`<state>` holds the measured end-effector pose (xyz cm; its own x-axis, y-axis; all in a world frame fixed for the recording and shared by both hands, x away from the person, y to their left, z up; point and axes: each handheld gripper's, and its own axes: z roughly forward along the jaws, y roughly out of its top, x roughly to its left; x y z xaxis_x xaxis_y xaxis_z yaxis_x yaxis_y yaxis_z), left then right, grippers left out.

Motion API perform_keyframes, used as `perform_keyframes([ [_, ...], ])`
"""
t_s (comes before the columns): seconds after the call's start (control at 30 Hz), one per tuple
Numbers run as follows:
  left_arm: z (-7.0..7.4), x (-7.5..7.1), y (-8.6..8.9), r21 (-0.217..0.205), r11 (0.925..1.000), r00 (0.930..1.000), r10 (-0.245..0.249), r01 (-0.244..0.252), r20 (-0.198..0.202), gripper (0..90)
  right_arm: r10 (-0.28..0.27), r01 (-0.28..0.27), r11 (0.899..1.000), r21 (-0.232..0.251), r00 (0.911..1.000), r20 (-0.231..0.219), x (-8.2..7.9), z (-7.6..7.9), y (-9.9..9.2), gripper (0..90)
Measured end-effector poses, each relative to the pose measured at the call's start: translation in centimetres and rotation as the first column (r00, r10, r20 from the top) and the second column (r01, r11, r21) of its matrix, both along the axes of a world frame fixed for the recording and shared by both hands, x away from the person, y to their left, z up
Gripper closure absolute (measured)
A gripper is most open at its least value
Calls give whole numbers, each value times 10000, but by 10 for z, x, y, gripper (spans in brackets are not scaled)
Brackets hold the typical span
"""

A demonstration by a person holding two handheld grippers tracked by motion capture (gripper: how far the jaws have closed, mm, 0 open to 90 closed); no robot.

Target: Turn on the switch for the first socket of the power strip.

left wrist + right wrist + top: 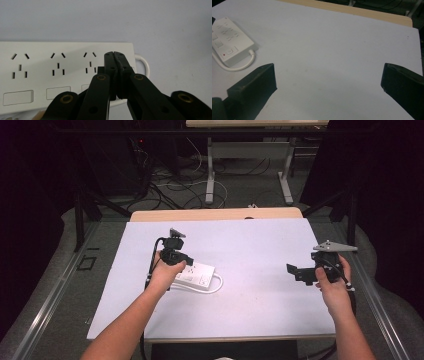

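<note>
A matt white sheet (250,250), smooth like paper or thin plastic, covers the worktop; a strip of pale wood-look edge (215,214) shows along its upper side. The power strip (37,75) at left is smooth white plastic with a faint sheen, its cable (234,67) the same. The left tool (115,57) is matt black plastic with brass-coloured metal rivets (101,77).
</note>
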<state>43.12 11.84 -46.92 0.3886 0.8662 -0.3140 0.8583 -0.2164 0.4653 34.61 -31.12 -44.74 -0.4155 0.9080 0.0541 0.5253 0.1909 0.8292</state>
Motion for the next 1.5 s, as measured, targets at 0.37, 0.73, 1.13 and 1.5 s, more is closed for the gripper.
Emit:
perform_keyframes([
  [0.37, -19, -3, -1, 299, 9995, 9991, -114, 126, -403, 899, 82, -82, 10000, -32, 9999, -97, 1, -1, -1, 0],
  [0.73, -31, -7, -1, 496, 9987, 9976, -106, 140, -683, 899, 63, -63, 10000, -3, 9999, -98, 1, -1, 0, 0],
  [1.13, -38, -8, -1, 577, 9983, 9964, -66, 115, -842, 894, 45, -45, 10000, -47, 10000, -62, 1, -2, 0, 0],
  [1.5, -40, -9, -3, 724, 9973, 9968, -71, 128, -790, 883, 39, -39, 10000, -21, 10000, -88, 1, -2, 1, 0],
])
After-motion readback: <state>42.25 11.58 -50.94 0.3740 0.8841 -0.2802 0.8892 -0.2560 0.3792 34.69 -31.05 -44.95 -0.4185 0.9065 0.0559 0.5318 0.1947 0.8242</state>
